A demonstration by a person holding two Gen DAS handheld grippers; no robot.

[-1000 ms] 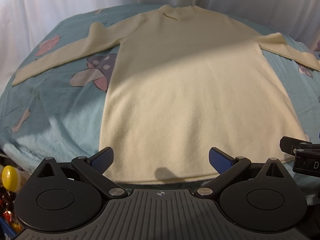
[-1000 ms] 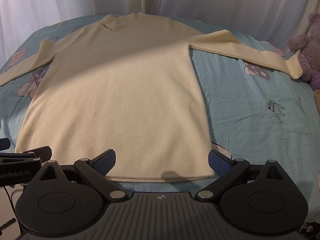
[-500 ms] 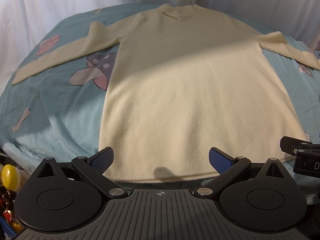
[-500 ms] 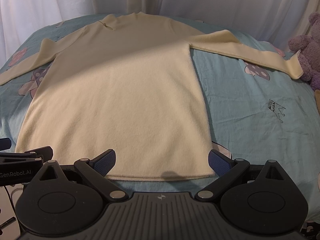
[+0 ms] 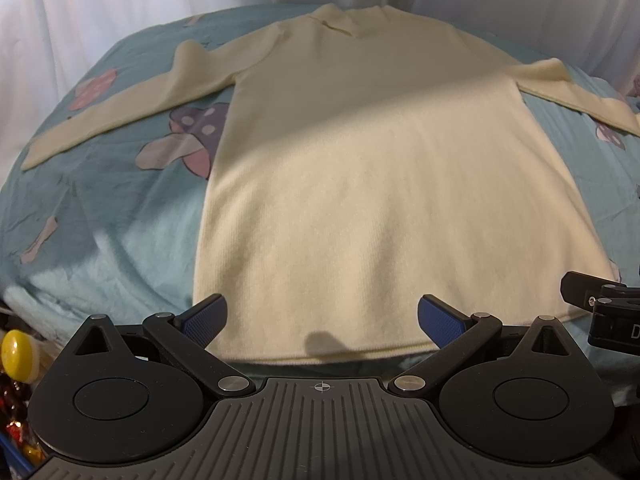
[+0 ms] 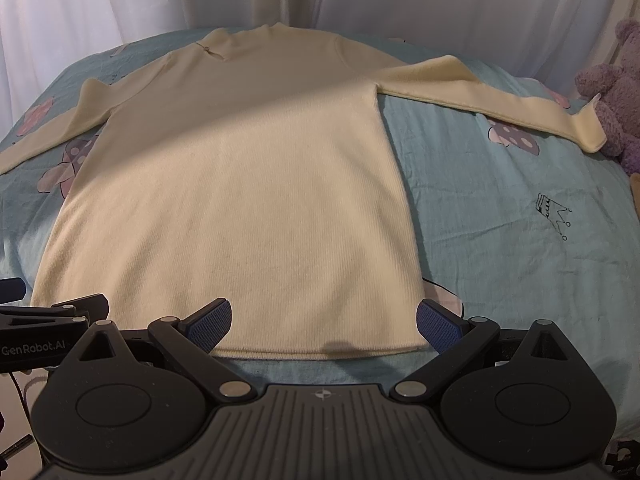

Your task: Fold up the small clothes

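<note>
Both wide-apart grippers (image 5: 320, 322) (image 6: 324, 322) hover at the flat sweater's (image 5: 380, 200) hem.

Both wrist cameras are sitting low at the near edge of the bed (image 5: 120, 216), looking forward along their own spread fingers across the cream sweater (image 5: 380, 184) toward the white curtain (image 6: 440, 0), close to the hem. The left wrist view is sitting further left, taking in the left sleeve (image 5: 120, 116) and catching the right gripper (image 5: 600, 312) at its right edge; the right wrist view is sitting further right, taking in the right sleeve (image 6: 500, 100), a purple plush toy (image 6: 616, 92) and the left gripper (image 6: 52, 320) at its left edge. Both are sharing the sweater body, collar and hem.
</note>
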